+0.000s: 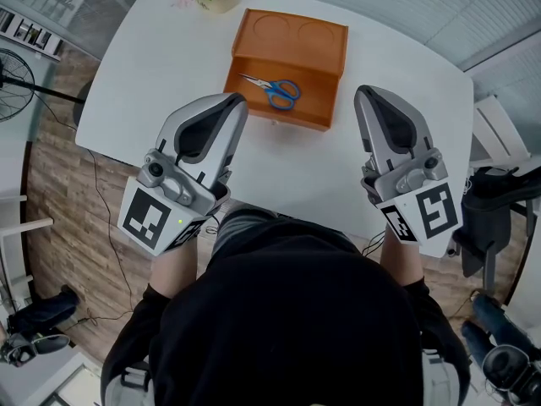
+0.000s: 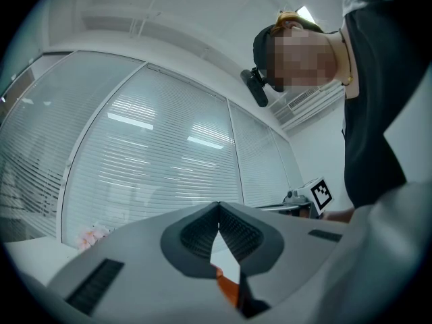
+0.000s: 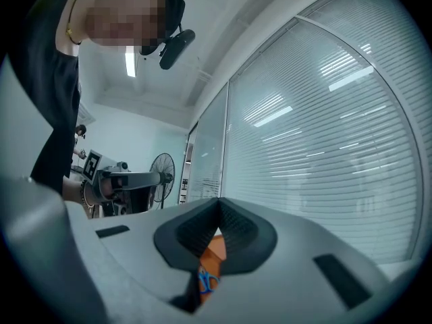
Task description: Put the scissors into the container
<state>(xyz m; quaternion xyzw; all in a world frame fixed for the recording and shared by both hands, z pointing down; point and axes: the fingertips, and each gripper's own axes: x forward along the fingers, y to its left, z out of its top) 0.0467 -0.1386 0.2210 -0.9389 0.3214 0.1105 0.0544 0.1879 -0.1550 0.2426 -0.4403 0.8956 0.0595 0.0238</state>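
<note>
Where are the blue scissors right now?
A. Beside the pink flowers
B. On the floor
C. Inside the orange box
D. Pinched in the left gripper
C: the scissors lie flat inside the orange box on the white table, while the left gripper and right gripper are back from it, shut and empty.

The person holds both grippers out ahead, side by side across mid-frame. The left gripper (image 1: 230,101) slants toward the upper right and the right gripper (image 1: 365,93) toward the upper left. Both have jaws closed tip to tip on nothing.
</note>
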